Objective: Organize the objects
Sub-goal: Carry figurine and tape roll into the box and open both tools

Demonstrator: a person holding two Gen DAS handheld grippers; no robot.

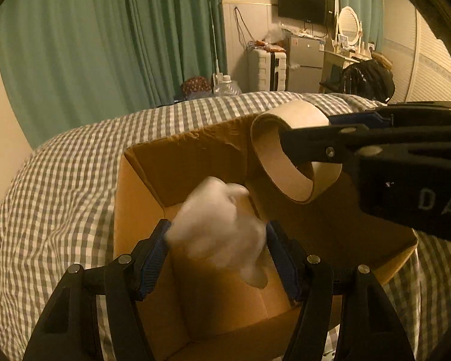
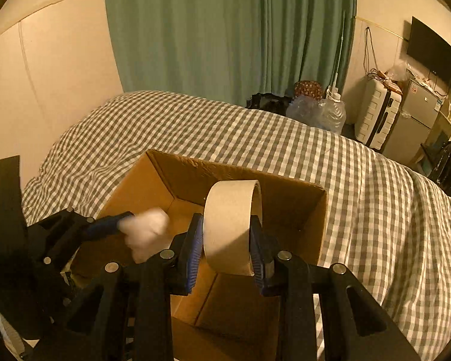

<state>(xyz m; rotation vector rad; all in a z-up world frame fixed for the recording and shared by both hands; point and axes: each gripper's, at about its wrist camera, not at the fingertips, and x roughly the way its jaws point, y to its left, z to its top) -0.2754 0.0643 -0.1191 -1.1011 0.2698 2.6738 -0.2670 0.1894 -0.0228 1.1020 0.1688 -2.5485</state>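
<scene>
Gingham bedspread [image 2: 360, 186]; over the cardboard box [image 2: 321, 225], left tongs [image 1: 218, 240] clamp fluffy cotton [image 1: 216, 228], right tongs [image 2: 227, 240] clamp tape ring [image 2: 228, 225].

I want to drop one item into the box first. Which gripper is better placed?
Left: its white wad already sits low inside the cardboard box. The right holds the tape roll higher.
</scene>
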